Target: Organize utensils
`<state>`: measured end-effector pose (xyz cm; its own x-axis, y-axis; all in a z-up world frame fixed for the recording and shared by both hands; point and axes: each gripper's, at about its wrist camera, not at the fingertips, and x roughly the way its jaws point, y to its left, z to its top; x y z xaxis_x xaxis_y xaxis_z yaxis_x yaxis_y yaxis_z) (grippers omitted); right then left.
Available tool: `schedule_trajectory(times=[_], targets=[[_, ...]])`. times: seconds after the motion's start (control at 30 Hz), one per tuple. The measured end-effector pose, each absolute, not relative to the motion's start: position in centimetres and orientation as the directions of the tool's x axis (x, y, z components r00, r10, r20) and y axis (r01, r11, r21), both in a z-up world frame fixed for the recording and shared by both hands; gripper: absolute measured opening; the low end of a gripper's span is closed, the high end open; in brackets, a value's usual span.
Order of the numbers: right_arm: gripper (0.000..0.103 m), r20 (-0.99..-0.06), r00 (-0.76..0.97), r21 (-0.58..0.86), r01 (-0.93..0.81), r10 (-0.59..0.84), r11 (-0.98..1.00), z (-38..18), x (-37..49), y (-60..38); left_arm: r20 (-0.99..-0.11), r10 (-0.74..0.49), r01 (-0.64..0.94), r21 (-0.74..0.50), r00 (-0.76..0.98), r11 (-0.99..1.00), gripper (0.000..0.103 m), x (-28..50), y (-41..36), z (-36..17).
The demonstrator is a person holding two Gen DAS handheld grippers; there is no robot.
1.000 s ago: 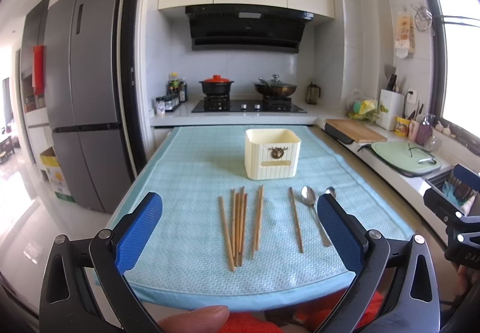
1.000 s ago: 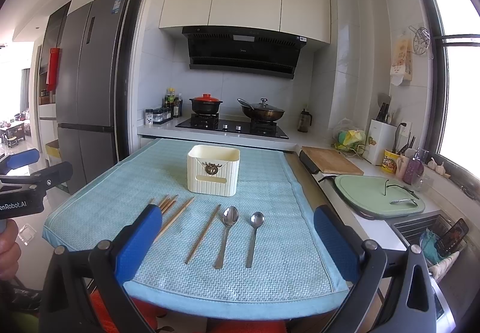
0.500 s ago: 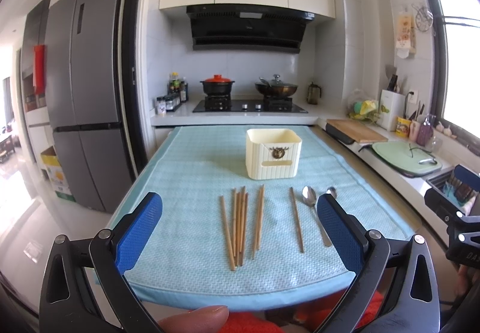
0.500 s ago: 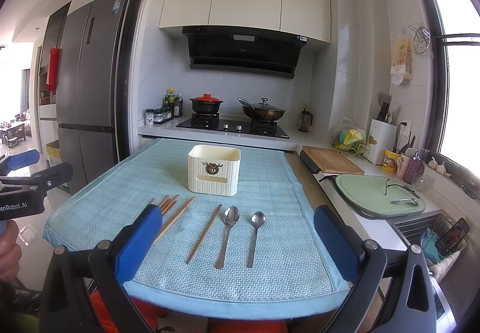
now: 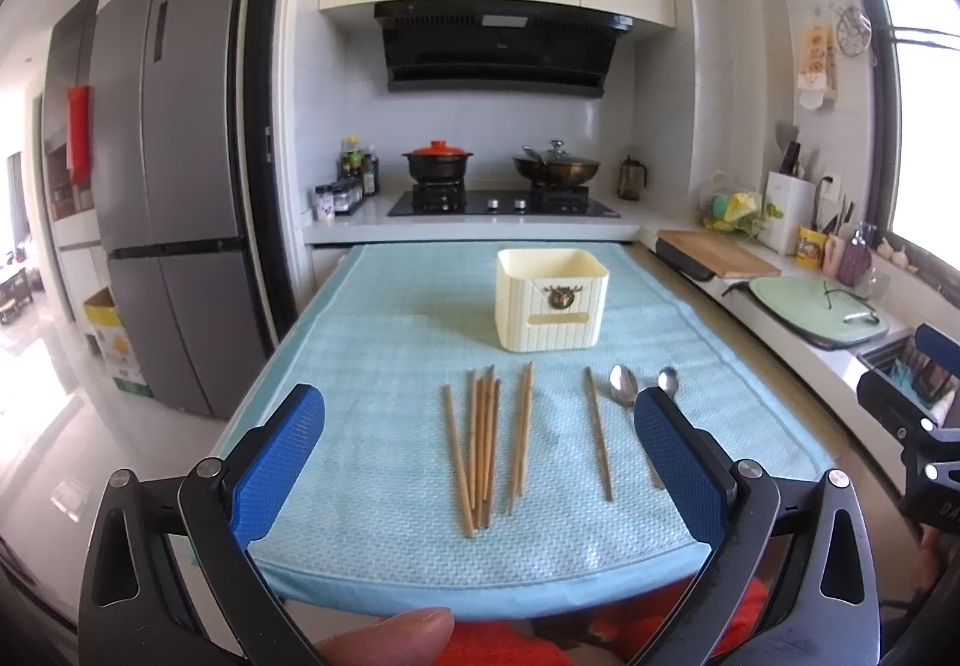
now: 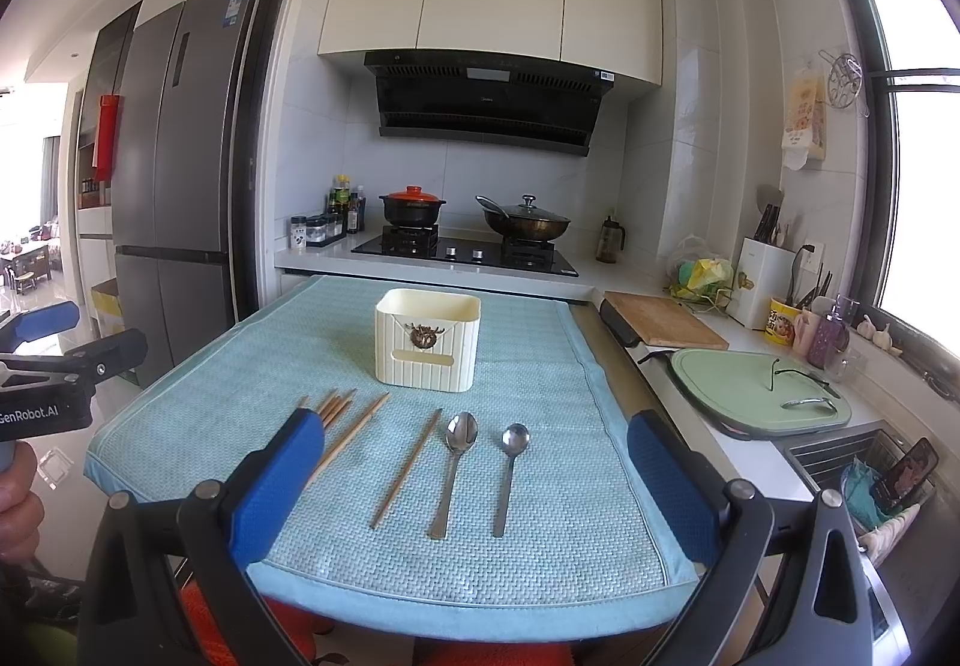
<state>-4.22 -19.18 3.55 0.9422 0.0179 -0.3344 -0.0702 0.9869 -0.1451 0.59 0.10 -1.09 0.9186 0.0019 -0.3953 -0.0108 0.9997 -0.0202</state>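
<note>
Chopsticks (image 5: 489,444) left of spoons (image 6: 480,471), before holder (image 6: 427,336)

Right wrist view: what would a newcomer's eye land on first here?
Probably the cream utensil holder standing upright mid-way along the light blue mat. In front of it lie two metal spoons side by side, a lone chopstick to their left, and a bundle of chopsticks further left. Both the right gripper and the left gripper hover open at the near edge, holding nothing.

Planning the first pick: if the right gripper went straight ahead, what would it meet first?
Probably the two metal spoons lying on the light blue mat, then the cream ribbed utensil box; depth is unclear.
</note>
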Motion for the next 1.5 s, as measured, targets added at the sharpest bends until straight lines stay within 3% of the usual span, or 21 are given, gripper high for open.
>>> schedule_trajectory(times=[0.93, 1.5], targets=[[0.103, -0.342, 0.940, -0.134, -0.056, 0.007, 0.989, 3.4, -3.7, -19.5, -0.426, 0.029, -0.035, -0.007, 0.904, 0.999, 0.103, 1.1, 0.2, -1.2], [0.103, -0.417, 0.909, -0.130, -0.030, -0.027, 0.991, 1.9, -0.4, -20.3, -0.538, 0.032, -0.037, 0.001, 0.843, 0.999, 0.103, 4.8, 0.3, -3.2]])
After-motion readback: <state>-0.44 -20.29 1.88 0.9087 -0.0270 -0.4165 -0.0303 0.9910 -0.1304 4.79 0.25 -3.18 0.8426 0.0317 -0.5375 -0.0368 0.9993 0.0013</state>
